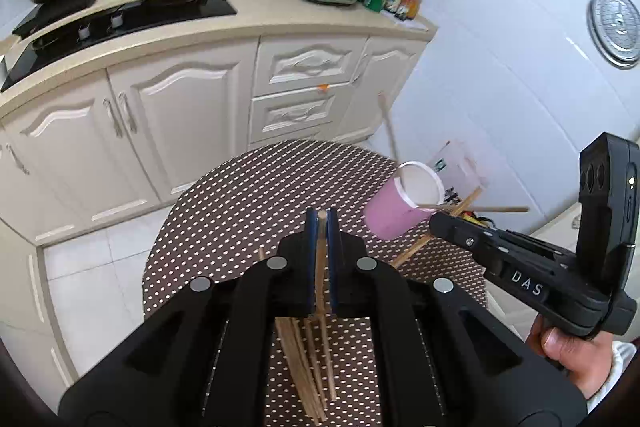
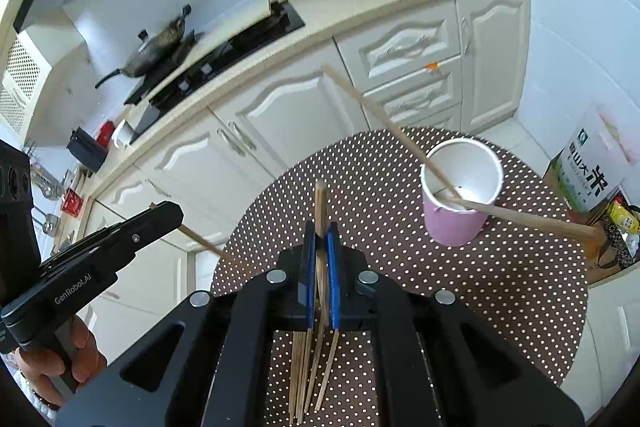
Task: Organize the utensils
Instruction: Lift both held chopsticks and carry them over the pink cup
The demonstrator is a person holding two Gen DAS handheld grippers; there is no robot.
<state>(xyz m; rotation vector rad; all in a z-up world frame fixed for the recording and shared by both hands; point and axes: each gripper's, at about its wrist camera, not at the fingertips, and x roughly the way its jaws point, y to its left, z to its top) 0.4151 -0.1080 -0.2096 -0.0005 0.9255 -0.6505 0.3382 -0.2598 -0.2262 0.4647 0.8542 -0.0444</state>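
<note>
Kitchen cabinets back a dotted tabletop [image 2: 500, 287]. Each claw, left [image 1: 321, 223] and right [image 2: 320, 233], is clamped on one chopstick. Two more stand in the pink cup [image 2: 460, 223]; loose chopsticks [image 2: 308, 367] lie below.

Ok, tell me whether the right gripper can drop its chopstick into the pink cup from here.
Probably yes. The right gripper is shut on a chopstick, and the pink cup stands upright and open-topped ahead to its right. Two chopsticks already lean inside, but much of the mouth looks free.
</note>
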